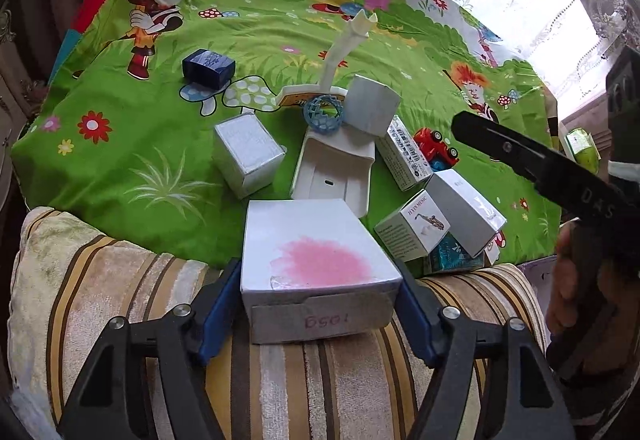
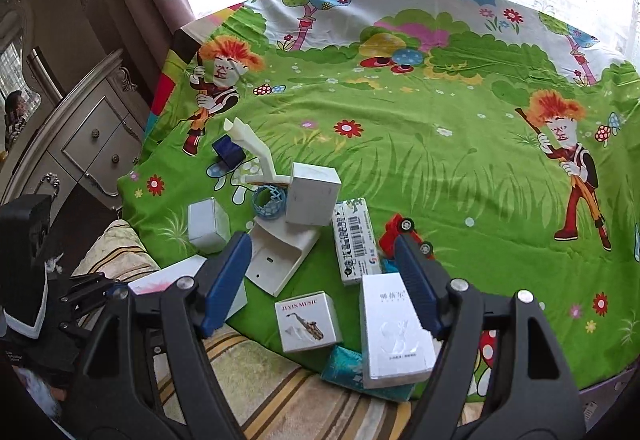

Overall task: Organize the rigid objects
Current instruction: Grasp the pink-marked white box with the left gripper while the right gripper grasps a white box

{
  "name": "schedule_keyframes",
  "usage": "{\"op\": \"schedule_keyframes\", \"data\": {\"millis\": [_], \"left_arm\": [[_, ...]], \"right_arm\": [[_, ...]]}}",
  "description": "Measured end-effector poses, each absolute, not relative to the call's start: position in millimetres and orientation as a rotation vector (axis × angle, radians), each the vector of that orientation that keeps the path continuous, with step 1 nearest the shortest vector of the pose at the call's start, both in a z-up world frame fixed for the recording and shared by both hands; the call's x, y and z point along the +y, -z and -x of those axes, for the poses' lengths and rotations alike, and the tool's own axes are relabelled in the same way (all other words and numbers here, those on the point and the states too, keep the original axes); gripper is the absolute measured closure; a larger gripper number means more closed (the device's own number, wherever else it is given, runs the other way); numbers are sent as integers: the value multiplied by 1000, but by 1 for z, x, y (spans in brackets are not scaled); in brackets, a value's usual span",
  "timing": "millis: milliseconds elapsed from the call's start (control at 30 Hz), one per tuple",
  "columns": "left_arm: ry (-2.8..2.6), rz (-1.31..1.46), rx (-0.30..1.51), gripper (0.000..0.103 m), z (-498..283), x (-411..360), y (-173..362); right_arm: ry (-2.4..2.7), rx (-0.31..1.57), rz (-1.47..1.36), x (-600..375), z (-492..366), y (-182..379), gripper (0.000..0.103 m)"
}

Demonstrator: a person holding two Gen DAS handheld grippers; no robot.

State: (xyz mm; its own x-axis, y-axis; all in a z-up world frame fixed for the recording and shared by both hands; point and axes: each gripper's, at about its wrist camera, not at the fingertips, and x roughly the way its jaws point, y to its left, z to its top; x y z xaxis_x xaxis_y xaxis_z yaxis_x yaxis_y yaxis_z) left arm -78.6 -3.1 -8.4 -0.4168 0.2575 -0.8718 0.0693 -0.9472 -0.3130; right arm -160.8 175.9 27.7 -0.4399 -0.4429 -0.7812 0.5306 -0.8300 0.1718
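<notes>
Nearest the left wrist camera, the white box with a pink blotch [image 1: 320, 264] sits clenched between the blue pads of the left claw [image 1: 320, 304], over a striped cushion [image 1: 120, 280] at the edge of the cartoon-printed sheet [image 1: 120, 168]. The right claw [image 2: 328, 284] hangs released above the clutter, jaws spread and holding nothing; beneath it lie the saxophone box [image 2: 306, 322] and a tall white box [image 2: 394, 332], which seems to rest partly on a teal packet [image 2: 340, 366]; a red toy car [image 2: 400, 232] lies just beyond.
</notes>
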Motion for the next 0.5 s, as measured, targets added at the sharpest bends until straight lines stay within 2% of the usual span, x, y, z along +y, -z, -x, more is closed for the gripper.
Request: {"op": "schedule_keyframes", "data": {"millis": [500], "left_arm": [[-2466, 1511, -577, 31, 65, -14, 6]], "right_arm": [[2180, 122, -1278, 136, 209, 4, 26]]}}
